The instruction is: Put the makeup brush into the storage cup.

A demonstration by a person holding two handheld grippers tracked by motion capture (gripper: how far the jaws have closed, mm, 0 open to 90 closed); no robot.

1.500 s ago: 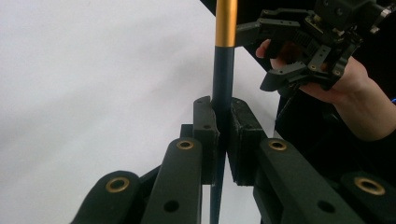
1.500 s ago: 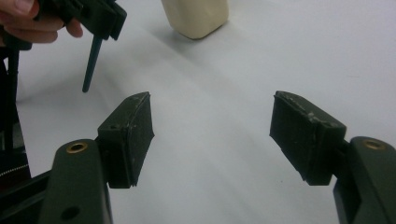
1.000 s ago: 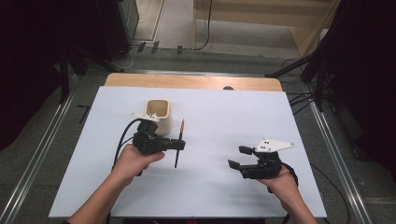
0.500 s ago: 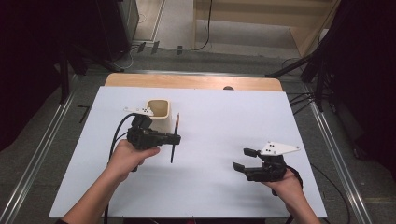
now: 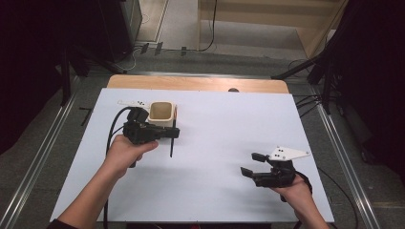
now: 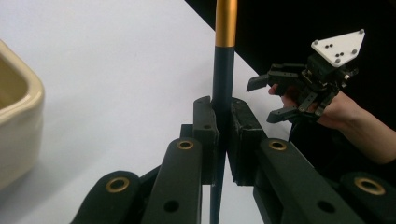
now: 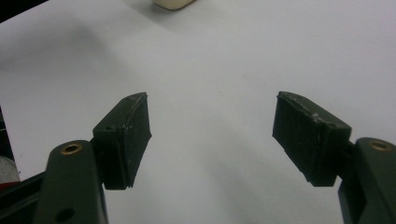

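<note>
Now we keep the left hand-held gripper [image 5: 173, 134] pinching the pen [image 6: 223, 70] upright just right of the cream cup [image 5: 161, 112], centring it before lowering; the right hand-held gripper [image 5: 250, 163] rests spread, near-right.

A white sheet [image 5: 215, 157] covers the table in the middle of the frame. At its upper edge a strip of light wooden tabletop [image 5: 196, 83] is bare. Grey floor [image 5: 181, 24] lies above it, with black cables [image 5: 210, 28] at the top centre. Metal rails [image 5: 33, 167] run along both sides.
</note>
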